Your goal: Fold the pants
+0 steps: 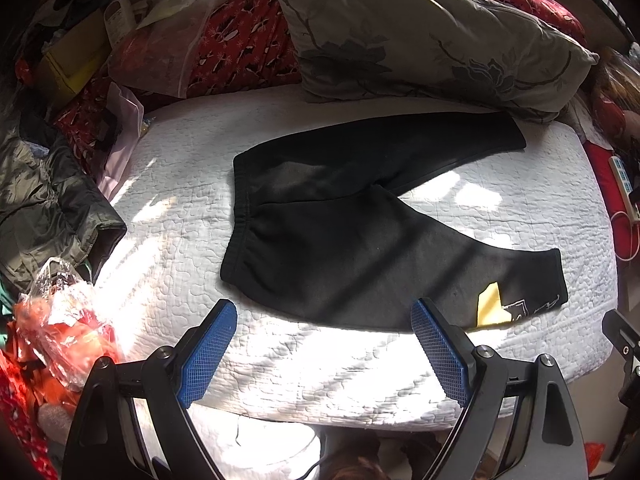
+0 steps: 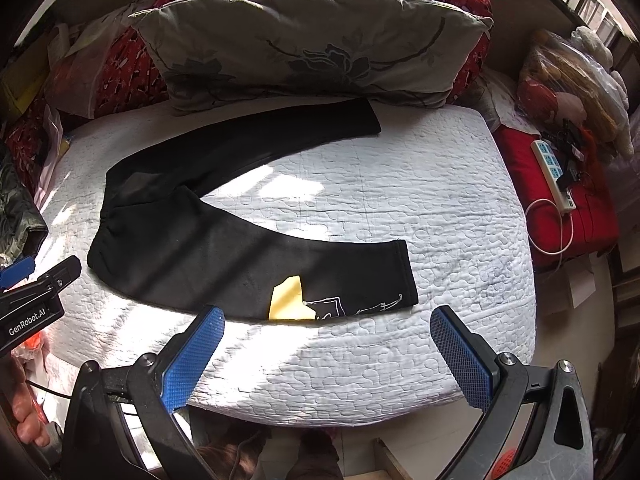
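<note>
Black pants (image 1: 340, 232) (image 2: 192, 236) lie flat on a white quilted bed (image 1: 280, 352) (image 2: 400, 200), waistband to the left, the two legs spread apart in a V to the right. The near leg carries a yellow patch (image 1: 490, 308) (image 2: 288, 300) and white line print by its cuff. My left gripper (image 1: 324, 312) hovers open over the bed's near edge, just short of the near leg. My right gripper (image 2: 326, 320) is also open, below the near leg's cuff end. Neither touches the cloth. The left gripper's side (image 2: 36, 296) shows in the right wrist view.
A grey flowered pillow (image 1: 432, 36) (image 2: 312, 44) leans on red bedding behind the far leg. A dark jacket (image 1: 48, 200) and crinkled plastic bags (image 1: 68, 328) crowd the left side. A white power strip (image 2: 554, 172) with a cable lies on a red surface at right.
</note>
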The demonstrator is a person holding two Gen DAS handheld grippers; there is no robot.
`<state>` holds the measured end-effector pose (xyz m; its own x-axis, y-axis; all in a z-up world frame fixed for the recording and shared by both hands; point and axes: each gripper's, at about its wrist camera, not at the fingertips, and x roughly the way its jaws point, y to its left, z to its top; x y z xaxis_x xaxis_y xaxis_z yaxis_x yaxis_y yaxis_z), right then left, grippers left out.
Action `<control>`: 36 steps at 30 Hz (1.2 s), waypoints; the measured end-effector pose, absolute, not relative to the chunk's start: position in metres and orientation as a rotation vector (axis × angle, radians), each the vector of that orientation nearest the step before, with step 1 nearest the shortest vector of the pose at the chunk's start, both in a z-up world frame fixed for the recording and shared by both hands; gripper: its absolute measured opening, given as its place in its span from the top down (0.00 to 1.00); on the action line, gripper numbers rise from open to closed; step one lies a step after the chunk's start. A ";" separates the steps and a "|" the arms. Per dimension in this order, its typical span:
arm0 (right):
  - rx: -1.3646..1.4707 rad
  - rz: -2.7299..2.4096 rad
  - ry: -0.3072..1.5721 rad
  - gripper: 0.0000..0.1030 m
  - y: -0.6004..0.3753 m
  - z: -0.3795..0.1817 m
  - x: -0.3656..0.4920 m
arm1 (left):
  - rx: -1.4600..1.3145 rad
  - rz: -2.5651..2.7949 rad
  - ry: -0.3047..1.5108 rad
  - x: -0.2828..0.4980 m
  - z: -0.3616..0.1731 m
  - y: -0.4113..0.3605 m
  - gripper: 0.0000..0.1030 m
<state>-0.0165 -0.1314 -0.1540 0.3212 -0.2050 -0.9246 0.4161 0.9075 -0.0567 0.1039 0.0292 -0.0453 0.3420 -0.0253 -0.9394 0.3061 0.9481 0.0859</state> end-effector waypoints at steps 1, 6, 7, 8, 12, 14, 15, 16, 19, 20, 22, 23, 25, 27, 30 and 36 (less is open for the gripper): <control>0.209 -0.414 1.177 0.00 -0.132 -0.154 -0.018 | 0.269 -0.222 1.207 0.103 -0.046 0.028 0.13; 0.222 -0.424 1.184 0.00 -0.138 -0.158 -0.026 | 0.290 -0.233 1.216 0.096 -0.048 0.021 0.13; 0.224 -0.425 1.186 0.00 -0.139 -0.159 -0.027 | 0.292 -0.235 1.220 0.095 -0.049 0.020 0.13; 0.226 -0.426 1.188 0.00 -0.140 -0.160 -0.027 | 0.293 -0.237 1.222 0.095 -0.049 0.020 0.13; 0.231 -0.428 1.195 0.00 -0.141 -0.162 -0.025 | 0.302 -0.239 1.224 0.096 -0.050 0.018 0.13; 0.226 -0.426 1.201 0.00 -0.140 -0.163 -0.022 | 0.296 -0.239 1.229 0.099 -0.051 0.019 0.13; 0.223 -0.424 1.203 0.00 -0.140 -0.163 -0.021 | 0.294 -0.239 1.233 0.100 -0.052 0.019 0.13; 0.220 -0.424 1.205 0.00 -0.139 -0.164 -0.019 | 0.294 -0.238 1.237 0.102 -0.054 0.020 0.13; 0.227 -0.419 1.217 0.00 -0.141 -0.166 -0.010 | 0.322 -0.220 1.278 0.114 -0.067 0.020 0.13; 0.241 -0.418 1.217 0.00 -0.144 -0.165 -0.007 | 0.339 -0.212 1.307 0.121 -0.073 0.020 0.13; 0.295 -0.408 1.209 0.00 -0.156 -0.165 0.002 | 0.369 -0.183 1.383 0.141 -0.088 0.019 0.13; 0.322 -0.408 1.205 0.00 -0.165 -0.164 0.007 | 0.372 -0.161 1.421 0.152 -0.096 0.020 0.13; 0.358 -0.403 1.196 0.00 -0.186 -0.165 0.022 | 0.349 -0.111 1.480 0.177 -0.107 0.026 0.13; 0.366 -0.391 1.199 0.00 -0.211 -0.169 0.042 | 0.325 -0.076 1.536 0.207 -0.117 0.031 0.13; 0.351 -0.360 1.180 0.00 -0.255 -0.179 0.084 | 0.277 -0.075 1.634 0.253 -0.138 0.036 0.13; 0.301 -0.335 1.157 0.01 -0.339 -0.228 0.189 | -0.047 -0.029 1.761 0.344 -0.175 0.070 0.13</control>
